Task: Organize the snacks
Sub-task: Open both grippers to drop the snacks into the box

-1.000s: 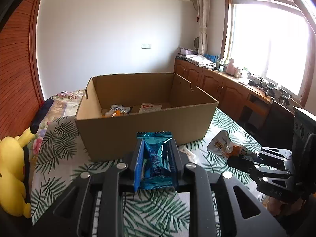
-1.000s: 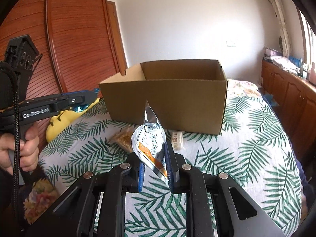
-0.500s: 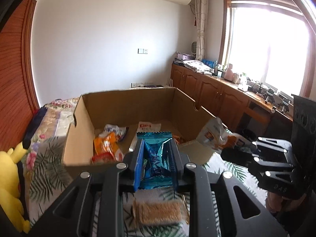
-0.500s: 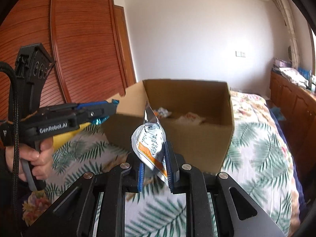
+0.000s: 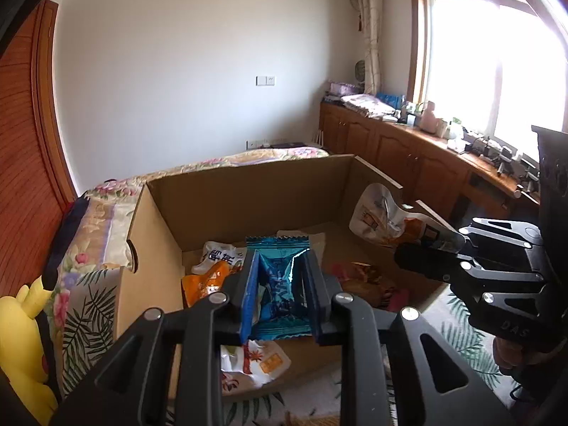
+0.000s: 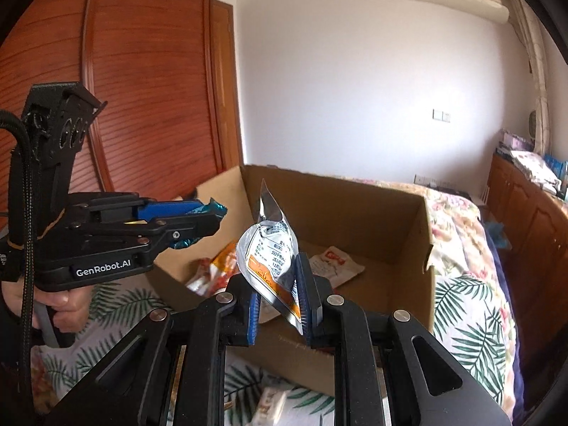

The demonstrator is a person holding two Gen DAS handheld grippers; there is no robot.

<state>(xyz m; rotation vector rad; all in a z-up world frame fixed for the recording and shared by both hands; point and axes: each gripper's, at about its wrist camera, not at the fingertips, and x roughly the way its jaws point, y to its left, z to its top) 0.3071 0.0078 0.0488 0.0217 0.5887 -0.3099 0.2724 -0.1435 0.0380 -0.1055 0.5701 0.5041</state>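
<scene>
Above the open cardboard box (image 5: 248, 195), the left gripper (image 5: 280, 291) is clamped on a blue foil snack packet (image 5: 278, 284), its 2 blue-padded fingers (image 5: 248, 291) pressing the packet's sides. From the right wrist view that same packet's crimped ends stick out of the left gripper (image 6: 191, 220) over the box's near-left corner. The right gripper (image 6: 280, 301) grips a silver and orange pouch (image 6: 271, 252) by its lower part, with the pouch standing up and tilted, its pointed top corner uppermost. In the left wrist view this pouch (image 5: 387, 220) hangs at the box's right wall, held by the right gripper (image 5: 426, 252).

Inside the box (image 6: 355, 213) lie several snacks: an orange packet (image 5: 209, 280), a white packet with dark lettering (image 5: 220, 254), a white packet with red print (image 6: 335, 261), and a red and gold wrapper (image 5: 358, 271). The box sits on a bed with a palm-leaf cover (image 6: 472, 319). A yellow plush toy (image 5: 25, 348) lies beside the box at far left.
</scene>
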